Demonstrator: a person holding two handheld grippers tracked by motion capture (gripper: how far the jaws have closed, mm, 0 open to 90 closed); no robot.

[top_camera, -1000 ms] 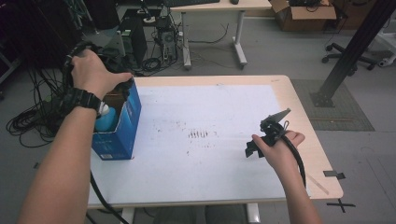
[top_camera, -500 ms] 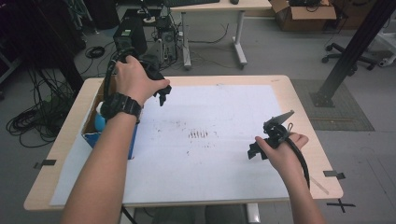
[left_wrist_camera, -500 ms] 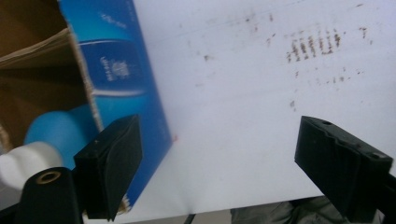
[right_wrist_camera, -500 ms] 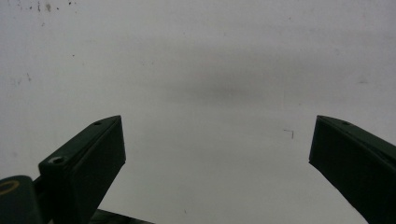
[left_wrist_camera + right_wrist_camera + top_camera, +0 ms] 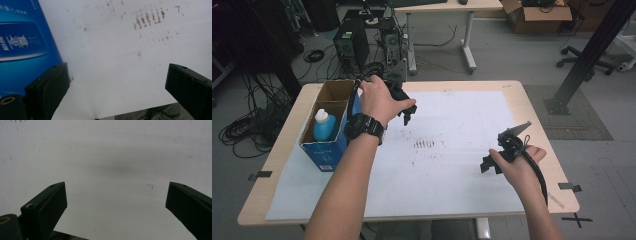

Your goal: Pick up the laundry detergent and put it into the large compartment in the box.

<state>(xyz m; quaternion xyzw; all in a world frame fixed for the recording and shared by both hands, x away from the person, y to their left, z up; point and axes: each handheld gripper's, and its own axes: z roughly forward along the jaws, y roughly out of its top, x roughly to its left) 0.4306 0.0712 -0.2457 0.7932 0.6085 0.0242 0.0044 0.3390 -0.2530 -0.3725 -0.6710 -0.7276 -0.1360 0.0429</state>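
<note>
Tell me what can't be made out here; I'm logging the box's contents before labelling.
- Bottle, high view: the blue box wall hides everything below its shoulder.
- Box's far compartment, high view: partly covered by the left hand.
- Box print, left gripper view: blurred and cut off by the picture's edge.
- Brown marks on the paper: too small to read.

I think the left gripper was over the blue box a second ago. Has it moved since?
Yes. The left gripper has swung right, off the blue box, and is now over the white sheet.
</note>
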